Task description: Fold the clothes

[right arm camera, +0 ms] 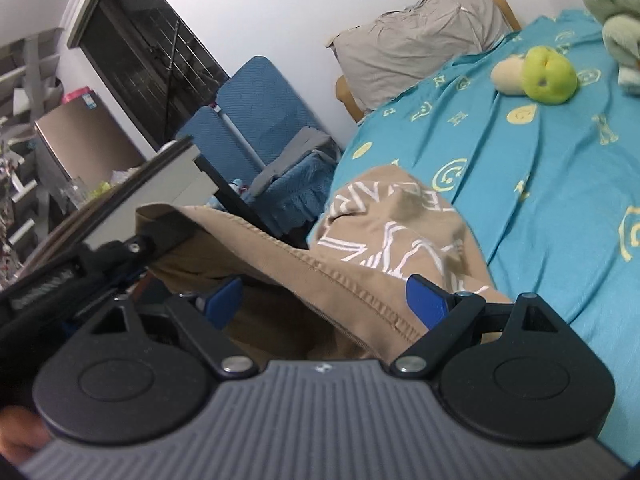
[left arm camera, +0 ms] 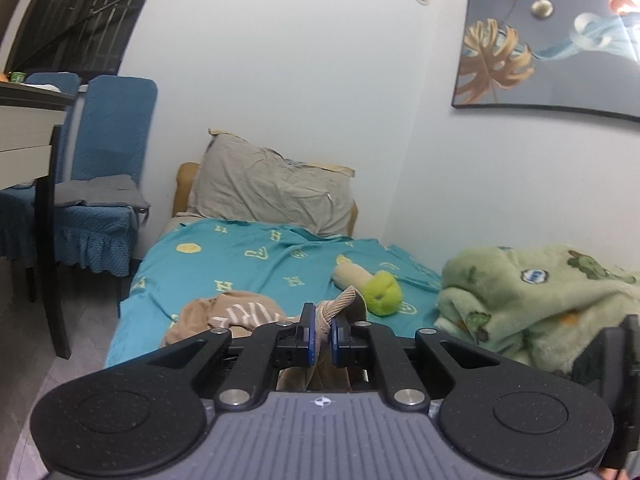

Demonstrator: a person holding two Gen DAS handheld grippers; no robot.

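One tan garment (left arm camera: pixel 240 312) with white lettering, unreadable, lies on the teal bed sheet (left arm camera: pixel 256 256) below one grey pillow (left arm camera: pixel 272 192). The left gripper (left arm camera: pixel 322 338) pinches its ribbed hem. The right gripper (right arm camera: pixel 324 300) stands wide, cloth draped between its fingers.

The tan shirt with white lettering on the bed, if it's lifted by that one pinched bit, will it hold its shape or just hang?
Likely hang. The tan shirt already drapes in soft folds over the teal bedsheet, so it looks floppy. The left gripper pinches a ribbed edge that bunches, suggesting thin, light cloth. The right gripper is open around its hem.
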